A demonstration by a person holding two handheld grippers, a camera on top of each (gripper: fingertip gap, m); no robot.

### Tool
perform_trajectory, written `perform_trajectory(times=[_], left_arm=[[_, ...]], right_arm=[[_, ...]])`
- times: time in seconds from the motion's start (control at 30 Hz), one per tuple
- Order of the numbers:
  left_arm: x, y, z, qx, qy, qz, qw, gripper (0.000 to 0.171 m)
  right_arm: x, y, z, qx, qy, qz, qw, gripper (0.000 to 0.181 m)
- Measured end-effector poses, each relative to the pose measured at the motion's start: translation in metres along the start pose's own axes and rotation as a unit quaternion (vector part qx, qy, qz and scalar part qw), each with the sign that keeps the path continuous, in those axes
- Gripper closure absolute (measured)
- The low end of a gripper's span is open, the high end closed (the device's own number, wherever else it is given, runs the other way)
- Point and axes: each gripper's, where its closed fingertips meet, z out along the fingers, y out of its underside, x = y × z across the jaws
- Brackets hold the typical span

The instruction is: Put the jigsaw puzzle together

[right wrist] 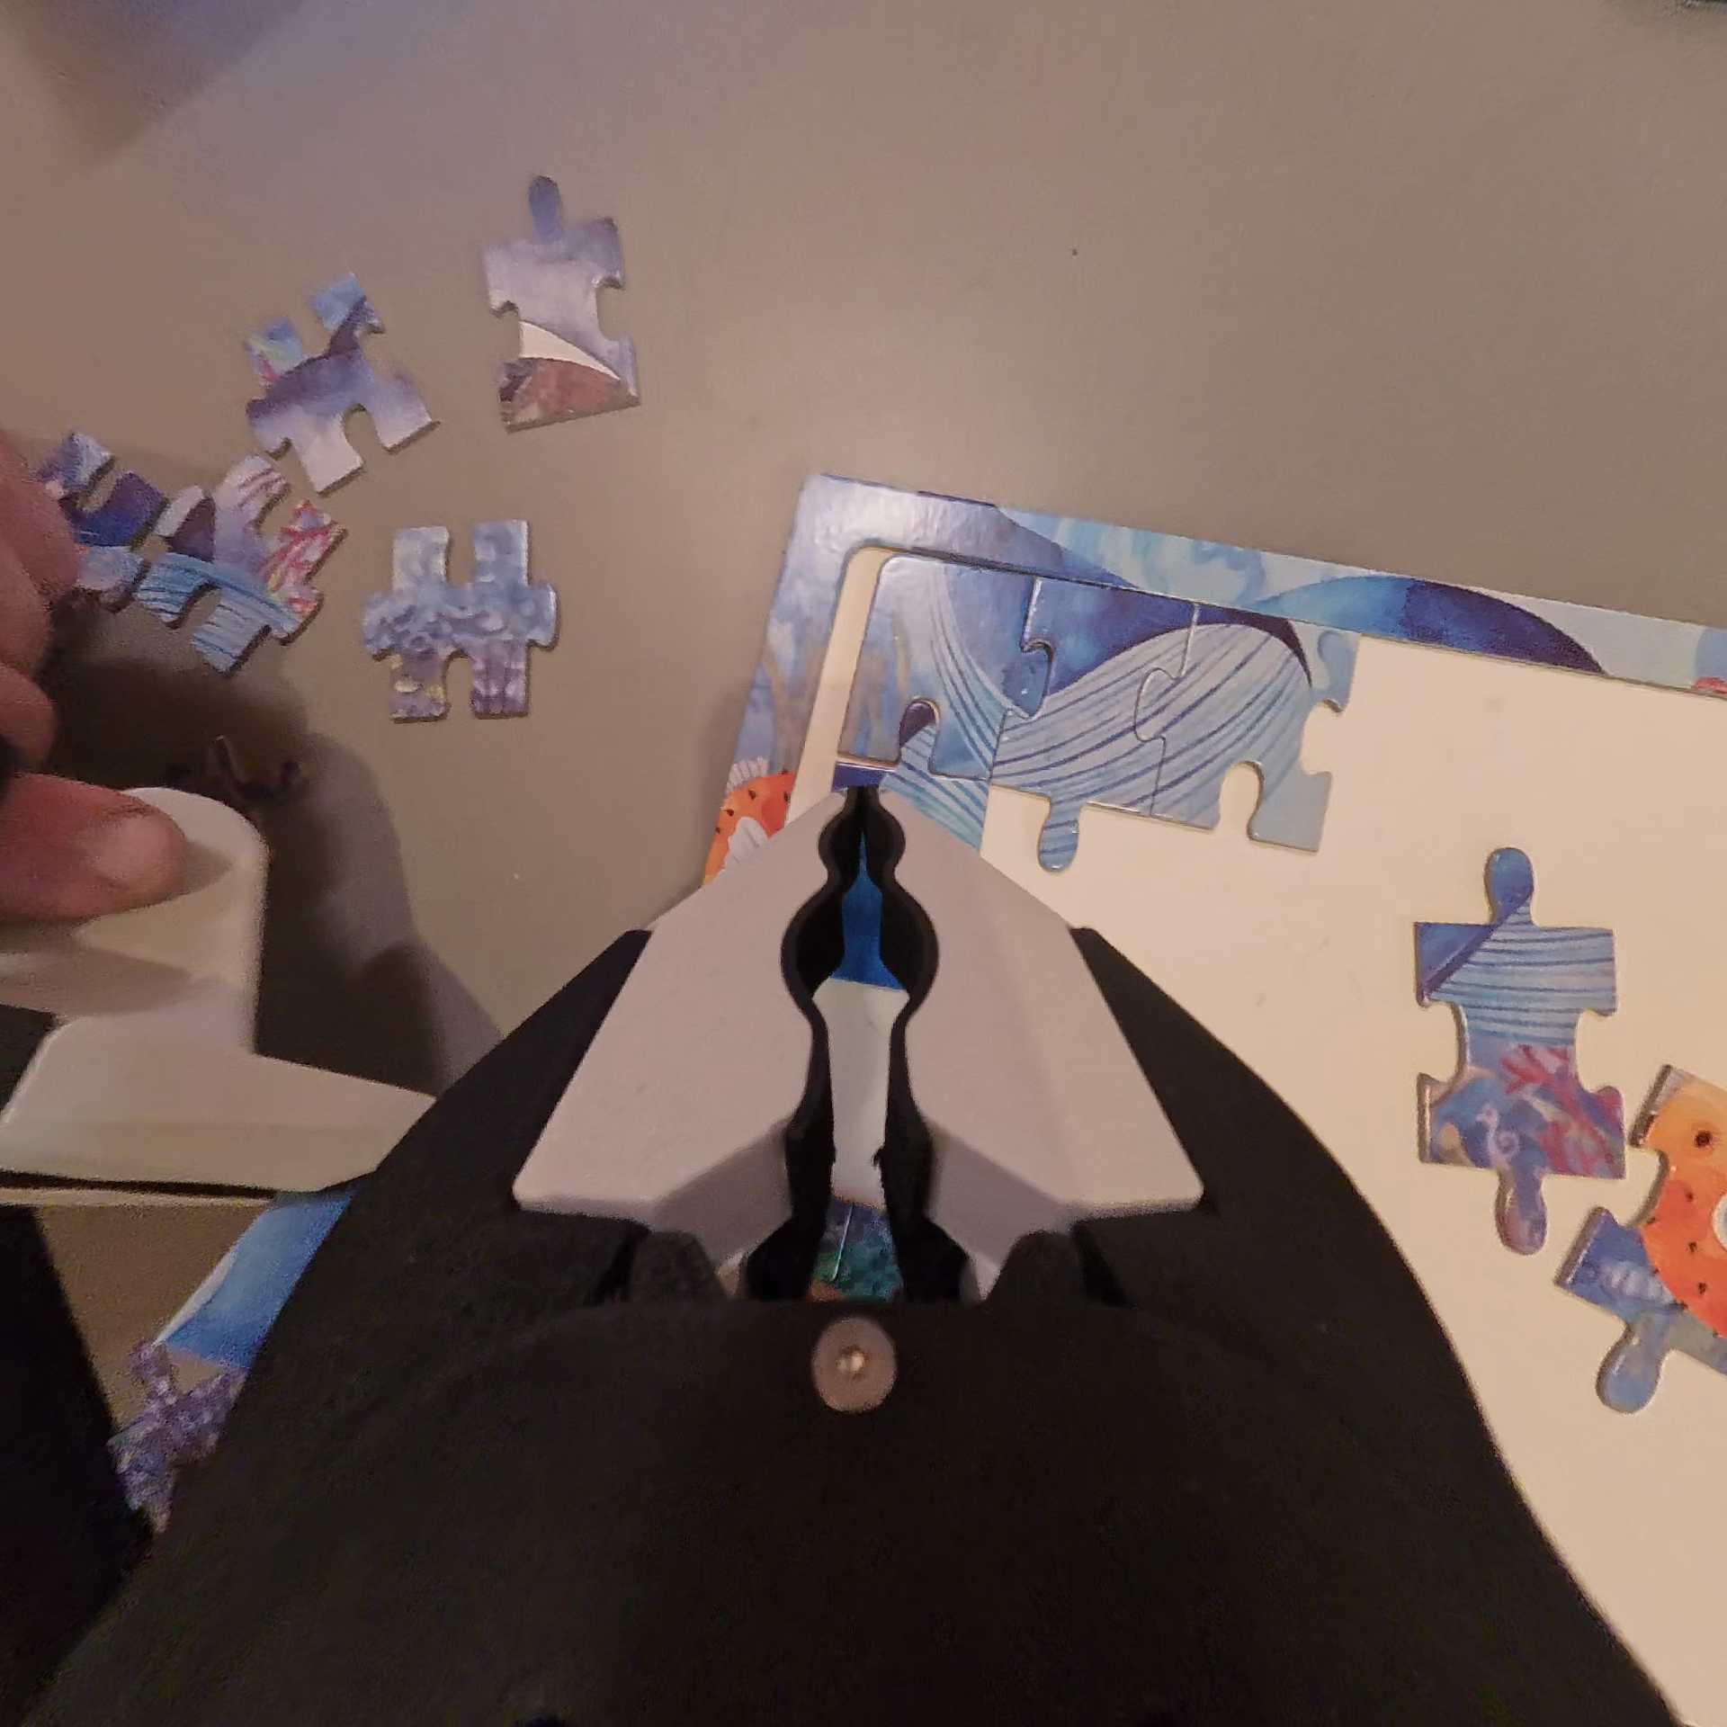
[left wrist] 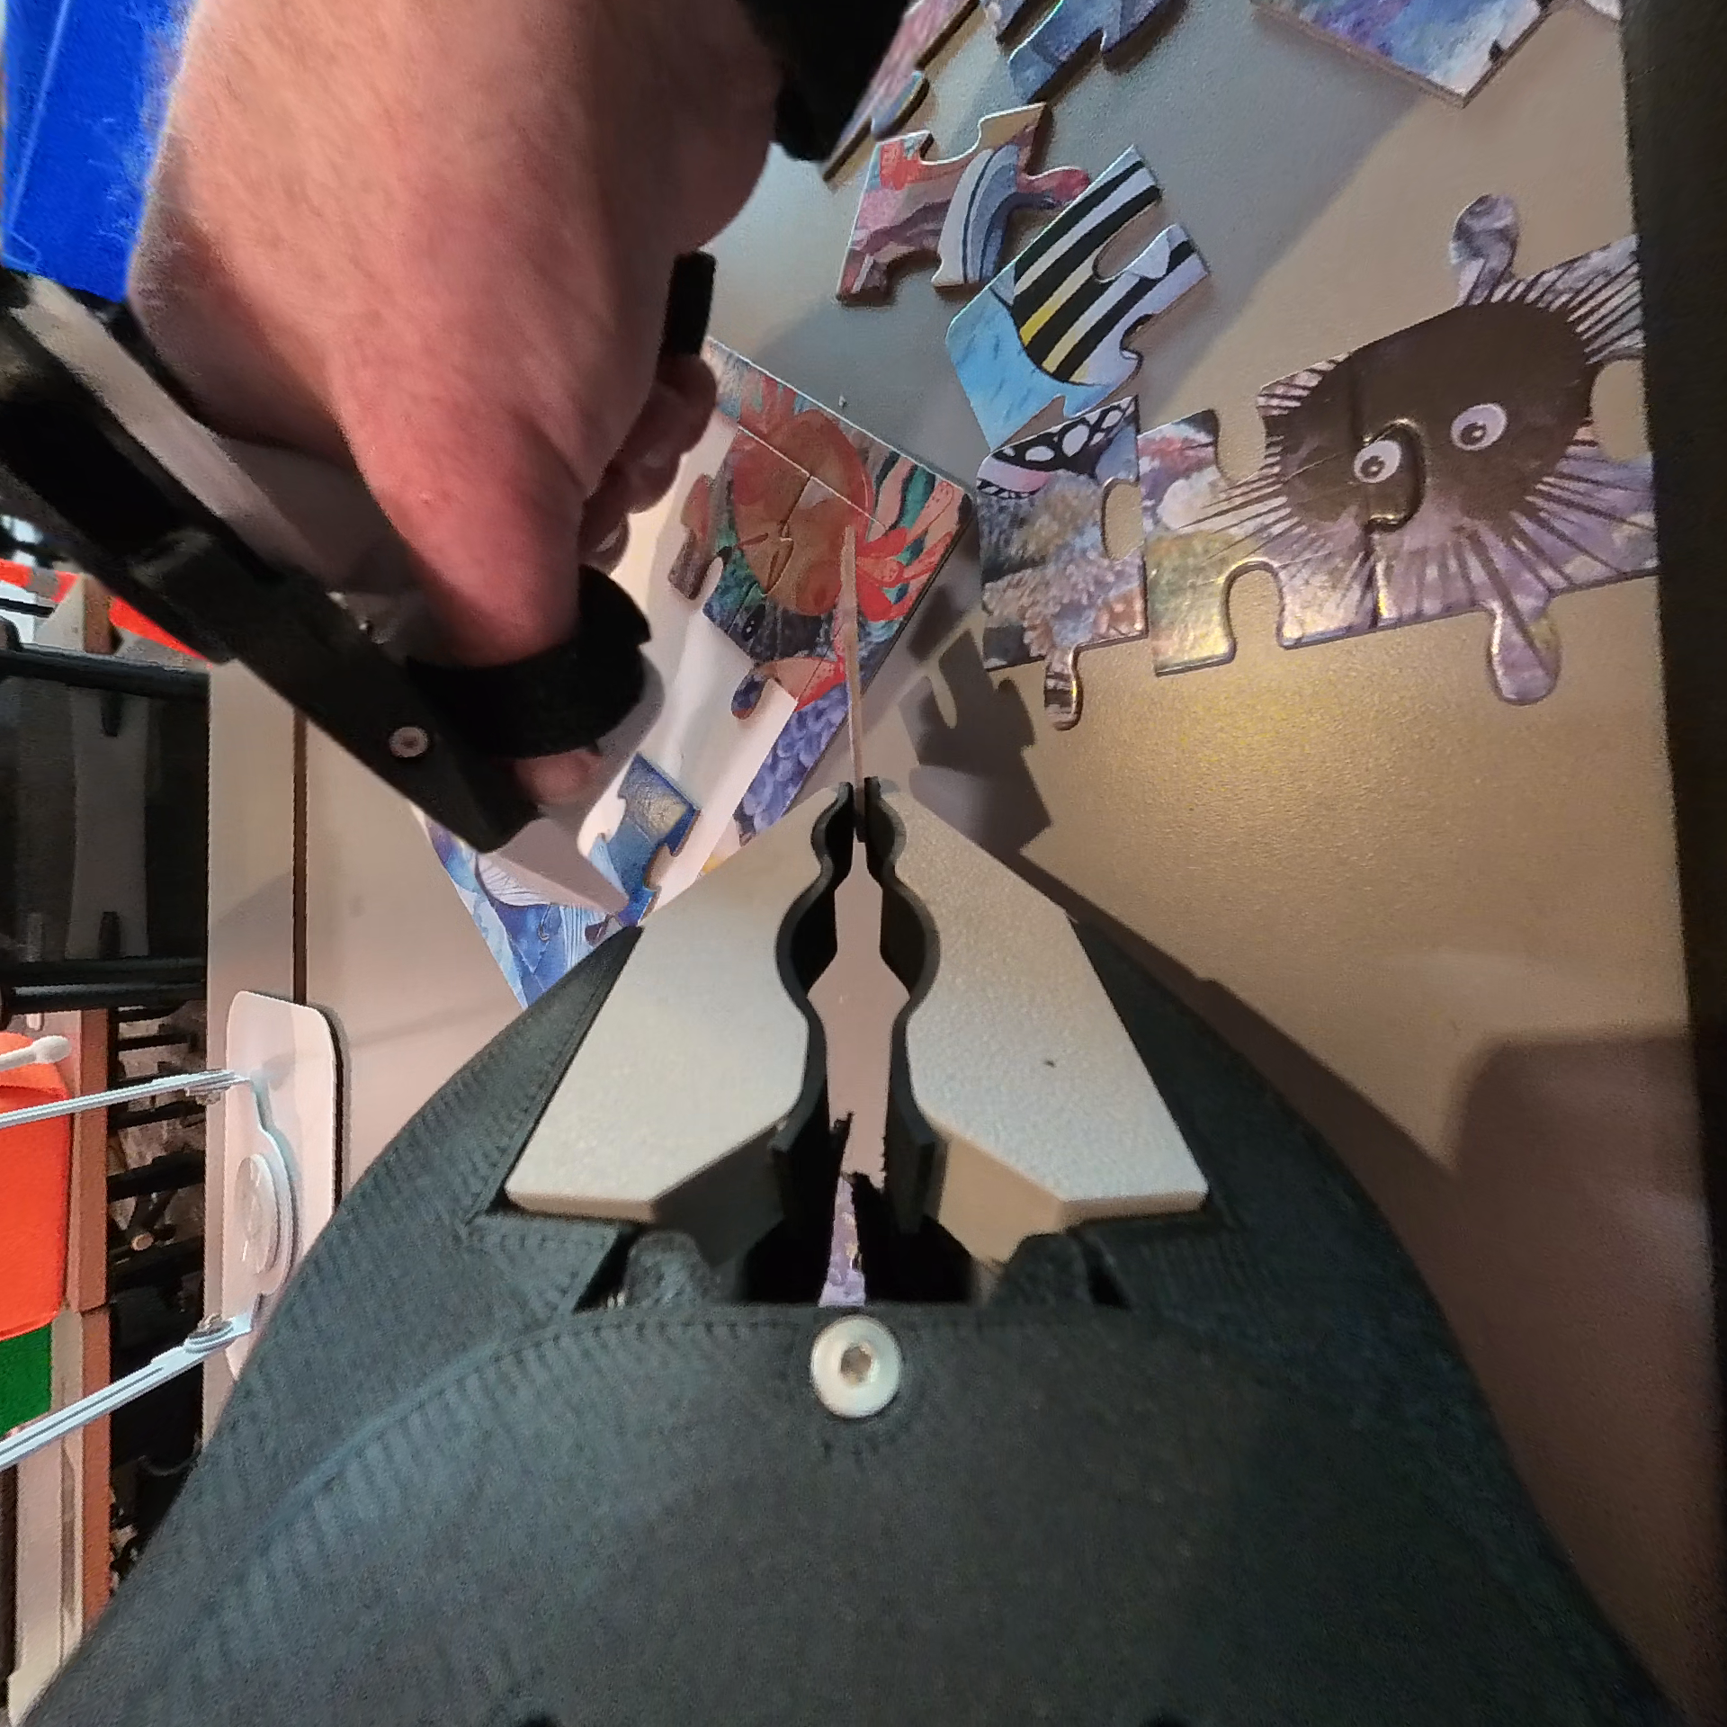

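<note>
Mid-assembly. Left gripper (left wrist: 855, 794) is clenched on a puzzle piece (left wrist: 850, 645) held edge-on (picture side unseen) above the puzzle tray (right wrist: 1402, 841). Right gripper (right wrist: 862, 799), pinched together, rests on the tray's corner, seemingly bracing it. Next: lay the piece flat and match its tabs. Loose pieces (right wrist: 463, 621) lie beside the tray; the right hand (left wrist: 421, 327) crowds the tray.

No text, label, brand, number or sign is showing legibly in either view. The puzzle pieces (right wrist: 463, 620) and the puzzle tray (right wrist: 1308, 981) are carrying only painted sea pictures, without lettering.
</note>
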Motion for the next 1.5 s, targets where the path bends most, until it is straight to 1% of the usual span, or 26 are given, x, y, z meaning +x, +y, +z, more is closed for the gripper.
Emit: perform_trajectory(times=[0.13, 0.27, 0.3, 0.47, 0.67, 0.83, 0.87, 0.97, 1.07, 1.13, 1.23, 1.3, 1.47, 1.5], left_arm=[[0.001, 0.000, 0.001, 0.000, 0.003, 0.000, 1.000, 0.171], [0.002, 0.000, 0.002, -0.001, 0.005, 0.001, 1.000, 0.171], [0.002, 0.000, 0.002, -0.001, 0.006, 0.000, 1.000, 0.171], [0.004, -0.001, 0.004, -0.001, 0.009, 0.000, 1.000, 0.171], [0.004, 0.000, 0.004, -0.002, 0.011, 0.001, 1.000, 0.171], [0.004, 0.000, 0.004, -0.002, 0.010, 0.001, 1.000, 0.171], [0.004, 0.000, 0.003, -0.002, 0.010, 0.001, 1.000, 0.171], [0.004, -0.001, 0.003, 0.000, 0.011, 0.000, 1.000, 0.171], [0.005, -0.002, 0.003, 0.001, 0.014, 0.002, 1.000, 0.171], [0.005, -0.002, 0.004, 0.001, 0.014, 0.003, 1.000, 0.171], [0.005, -0.002, 0.003, 0.000, 0.012, 0.003, 1.000, 0.171], [0.005, -0.002, 0.003, -0.001, 0.011, 0.002, 1.000, 0.171], [0.005, -0.002, 0.003, 0.000, 0.012, 0.003, 1.000, 0.171], [0.005, -0.002, 0.002, 0.000, 0.012, 0.004, 1.000, 0.171]], right_arm=[[0.002, -0.015, -0.008, 0.018, 0.003, -0.004, 1.000, 0.181], [0.008, -0.003, 0.006, -0.014, 0.012, -0.006, 1.000, 0.181], [0.009, -0.006, 0.007, -0.003, 0.009, 0.000, 1.000, 0.181], [0.009, -0.012, 0.005, 0.010, -0.003, 0.020, 1.000, 0.181], [0.011, -0.010, 0.008, -0.002, 0.002, 0.010, 1.000, 0.181], [0.020, -0.014, -0.008, 0.021, 0.006, 0.023, 0.999, 0.181], [0.021, -0.012, -0.012, 0.022, 0.005, 0.028, 0.999, 0.179], [0.019, 0.006, -0.019, 0.001, -0.006, 0.040, 0.999, 0.152], [0.010, 0.020, -0.019, -0.010, -0.011, 0.032, 0.999, 0.146], [0.010, 0.025, -0.017, -0.018, 0.005, 0.019, 1.000, 0.142], [0.010, 0.026, -0.017, -0.025, 0.024, 0.006, 0.999, 0.146], [0.007, 0.026, -0.016, -0.025, 0.019, 0.007, 0.999, 0.157], [0.007, 0.025, -0.016, -0.025, 0.027, 0.008, 0.999, 0.158], [0.006, 0.026, -0.017, -0.025, 0.027, 0.008, 0.999, 0.155]])
